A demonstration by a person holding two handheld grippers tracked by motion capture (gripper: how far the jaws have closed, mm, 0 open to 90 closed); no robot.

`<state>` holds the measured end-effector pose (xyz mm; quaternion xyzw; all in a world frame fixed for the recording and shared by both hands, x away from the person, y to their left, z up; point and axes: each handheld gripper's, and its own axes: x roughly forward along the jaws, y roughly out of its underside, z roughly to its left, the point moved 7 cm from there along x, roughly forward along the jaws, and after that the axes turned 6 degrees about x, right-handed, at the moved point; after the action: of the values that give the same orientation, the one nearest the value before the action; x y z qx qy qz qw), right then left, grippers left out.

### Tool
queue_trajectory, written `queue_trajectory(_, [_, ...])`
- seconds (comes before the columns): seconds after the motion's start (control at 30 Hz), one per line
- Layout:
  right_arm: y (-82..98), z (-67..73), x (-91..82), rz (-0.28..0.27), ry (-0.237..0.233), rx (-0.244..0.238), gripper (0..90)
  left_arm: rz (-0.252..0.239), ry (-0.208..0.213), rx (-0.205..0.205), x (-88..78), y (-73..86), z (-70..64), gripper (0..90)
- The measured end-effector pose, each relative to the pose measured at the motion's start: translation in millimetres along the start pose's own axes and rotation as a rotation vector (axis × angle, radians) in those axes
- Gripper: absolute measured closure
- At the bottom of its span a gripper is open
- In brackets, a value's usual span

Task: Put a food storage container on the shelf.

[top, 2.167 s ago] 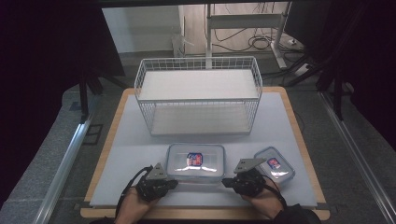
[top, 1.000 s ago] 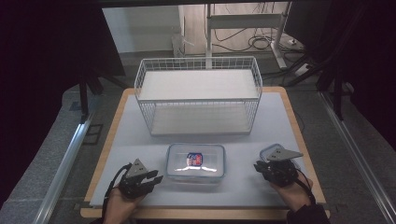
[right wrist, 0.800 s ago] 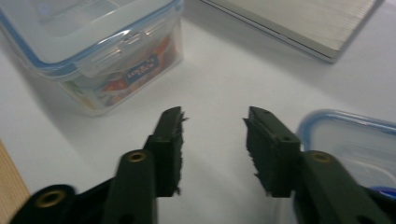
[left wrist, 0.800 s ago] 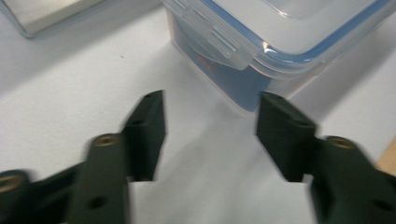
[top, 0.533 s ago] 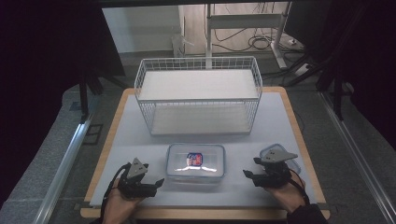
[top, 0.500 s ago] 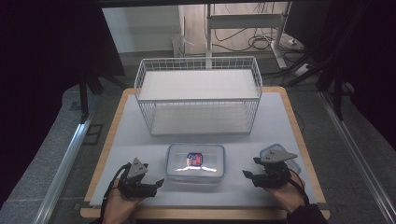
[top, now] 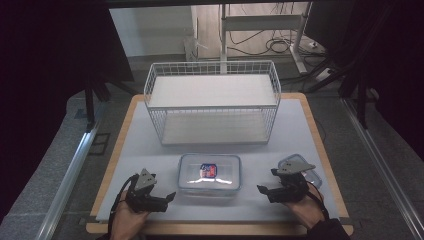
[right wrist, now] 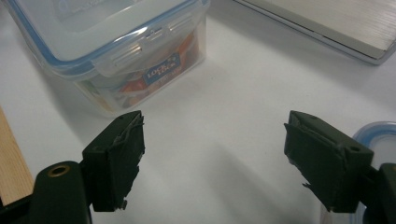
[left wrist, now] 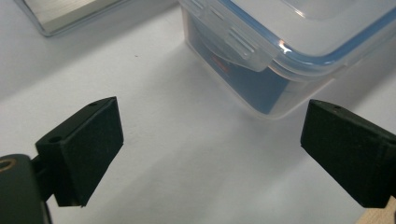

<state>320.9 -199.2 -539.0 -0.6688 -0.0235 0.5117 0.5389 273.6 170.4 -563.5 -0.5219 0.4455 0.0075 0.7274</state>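
A clear lidded plastic box (top: 209, 172) with a blue-rimmed lid and a red and blue pack inside lies at the front middle of the white mat. My left gripper (top: 165, 192) rests left of it, pointing at its left end. In the left gripper view the box (left wrist: 280, 42) sits beyond the open left gripper (left wrist: 212, 140), whose jaws have just been opening with nothing between them. My right gripper (top: 268, 181) is to the right of the box. Its jaws have just been opening too, and the right gripper (right wrist: 215, 149) is empty, short of the box (right wrist: 116, 42).
A white wire basket (top: 212, 100) stands at the back middle of the mat (top: 150, 150). A second, smaller blue-rimmed box (top: 314, 172) lies right behind my right gripper, its rim (right wrist: 378, 135) by the right jaw. A wooden board edge frames the mat.
Both grippers have drawn back from the ends of the box, left one leftward, right one rightward. Their jaws now stand wide apart. The box has stayed in place.
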Motion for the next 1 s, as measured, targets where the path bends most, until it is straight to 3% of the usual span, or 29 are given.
queue_trajectory(0.27, [-1.6, 2.3, 2.4, 0.001, -0.018, 0.023, 13.1, -0.048, -0.024, 0.023, -1.3, -3.3, 6.8, 3.0])
queue_trajectory(0.43, [-6.3, 6.0, 3.2, -0.016, -0.04, 0.041, 7.5, -0.06, 0.012, 0.019, -6.9, -13.4, 8.5, 2.6])
queue_trajectory(0.7, [-15.4, 13.4, 10.0, -0.008, -0.092, 0.074, 6.8, -0.059, 0.09, 0.005, -7.8, -32.7, 15.6, 0.3])
queue_trajectory(0.87, [-25.8, 21.0, 17.3, 0.001, -0.072, 0.04, 1.4, -0.069, 0.203, -0.041, 4.5, -48.8, 16.7, 0.0])
queue_trajectory(1.0, [-38.3, 28.9, 22.7, 0.003, -0.107, 0.037, 2.3, -0.063, 0.273, -0.042, 14.7, -59.1, 12.2, 0.0])
